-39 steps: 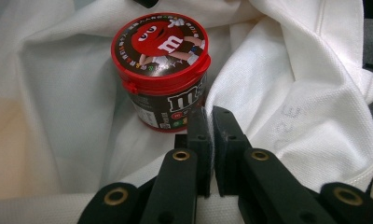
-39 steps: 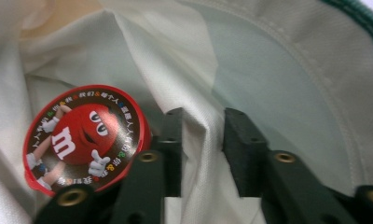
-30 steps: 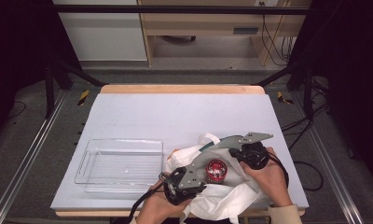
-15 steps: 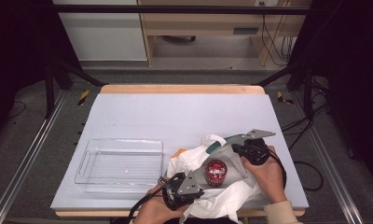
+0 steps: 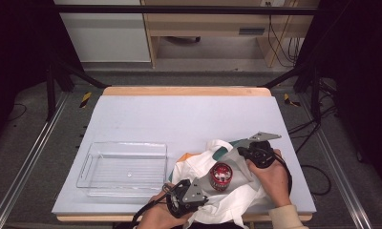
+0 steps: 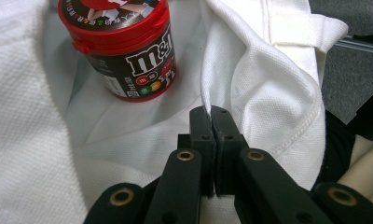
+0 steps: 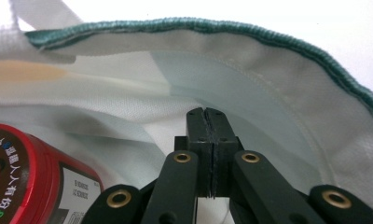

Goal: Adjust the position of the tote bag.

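1. Two grippers are working one white cloth bag [image 5: 227, 200] at the near edge of the tabletop [image 5: 189, 119], and much of the bag runs off the bottom of the high view, so its full shape is hard to read.
2. The left gripper [image 6: 211, 112] has its jaws clenched on a fold of the bag's white woven fabric; in the left gripper view the cloth edge runs right down into the seam between them.
3. The right gripper [image 7: 205, 114] has its jaws pressed together too. A thin layer of the bag seems pinched there, though the right gripper view barely shows it.
4. The candy jar [image 6: 119, 46] stands upright in the bag's open mouth, between the two grippers: red lid, dark label, round body. The left gripper view cuts off its top; the right gripper view catches just a slice of it at lower left.
5. The right gripper view brings out a teal stitched rim on the bag, only a sliver in the high view.
6. The high view adds a clear plastic tray [image 5: 124, 164], rectangular, lying just left of the bag.
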A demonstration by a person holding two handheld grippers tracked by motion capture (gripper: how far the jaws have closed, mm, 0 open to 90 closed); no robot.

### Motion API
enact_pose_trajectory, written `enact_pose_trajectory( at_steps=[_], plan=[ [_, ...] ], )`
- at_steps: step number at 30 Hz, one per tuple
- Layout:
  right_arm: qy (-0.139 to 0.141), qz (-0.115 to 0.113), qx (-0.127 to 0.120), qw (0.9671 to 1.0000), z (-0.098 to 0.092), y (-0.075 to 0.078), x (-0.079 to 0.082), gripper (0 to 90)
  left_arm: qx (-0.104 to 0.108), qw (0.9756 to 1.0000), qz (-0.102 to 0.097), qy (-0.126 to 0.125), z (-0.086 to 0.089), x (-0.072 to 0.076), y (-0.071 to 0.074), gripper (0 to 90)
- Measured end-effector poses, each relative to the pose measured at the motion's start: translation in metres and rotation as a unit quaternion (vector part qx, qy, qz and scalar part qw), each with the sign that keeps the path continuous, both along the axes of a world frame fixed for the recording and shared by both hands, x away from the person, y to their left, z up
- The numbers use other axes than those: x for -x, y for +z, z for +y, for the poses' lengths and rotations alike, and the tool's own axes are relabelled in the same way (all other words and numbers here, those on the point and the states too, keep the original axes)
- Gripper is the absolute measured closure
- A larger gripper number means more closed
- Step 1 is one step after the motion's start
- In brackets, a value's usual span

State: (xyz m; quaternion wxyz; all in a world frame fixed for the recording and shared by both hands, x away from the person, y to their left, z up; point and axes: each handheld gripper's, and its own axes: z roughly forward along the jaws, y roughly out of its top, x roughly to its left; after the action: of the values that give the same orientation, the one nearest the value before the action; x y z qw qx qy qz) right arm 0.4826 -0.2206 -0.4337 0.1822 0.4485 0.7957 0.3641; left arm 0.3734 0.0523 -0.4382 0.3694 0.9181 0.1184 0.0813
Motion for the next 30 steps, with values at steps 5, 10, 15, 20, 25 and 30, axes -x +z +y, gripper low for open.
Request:
enact_pose_trajectory(
  at_steps=[5,10,15,20,25,30],
  plan=[
    [-0.007,-0.008,0.003,0.9999,0.0006,0.0004,0.0006,89.9,-0.003,1.0,-0.002,0.0,-0.0002,0.0005,-0.0004,89.2],
    [-0.008,-0.007,0.004,0.9999,0.0009,0.0001,0.0007,89.9,-0.003,1.0,-0.001,0.001,0.0,0.0008,-0.0015,89.2],
    [-0.009,-0.007,0.005,0.9999,0.0007,-0.0011,0.0001,89.9,0.0,0.9999,0.005,-0.011,-0.0014,0.0018,-0.0029,89.2],
    [-0.012,-0.005,0.008,0.9999,0.0008,-0.0032,-0.0007,89.9,-0.001,0.9999,0.006,-0.012,-0.0013,0.0021,-0.0033,89.2],
    [-0.016,-0.002,0.007,0.9998,0.0008,-0.0038,-0.0008,89.8,-0.008,0.9999,0.001,-0.008,-0.0005,0.0029,-0.0029,89.2],
    [-0.017,0.0,0.006,0.9998,-0.0007,-0.0062,-0.0021,89.8,-0.011,0.9999,0.001,-0.011,-0.0008,0.0037,-0.0029,89.2]
  ],
)
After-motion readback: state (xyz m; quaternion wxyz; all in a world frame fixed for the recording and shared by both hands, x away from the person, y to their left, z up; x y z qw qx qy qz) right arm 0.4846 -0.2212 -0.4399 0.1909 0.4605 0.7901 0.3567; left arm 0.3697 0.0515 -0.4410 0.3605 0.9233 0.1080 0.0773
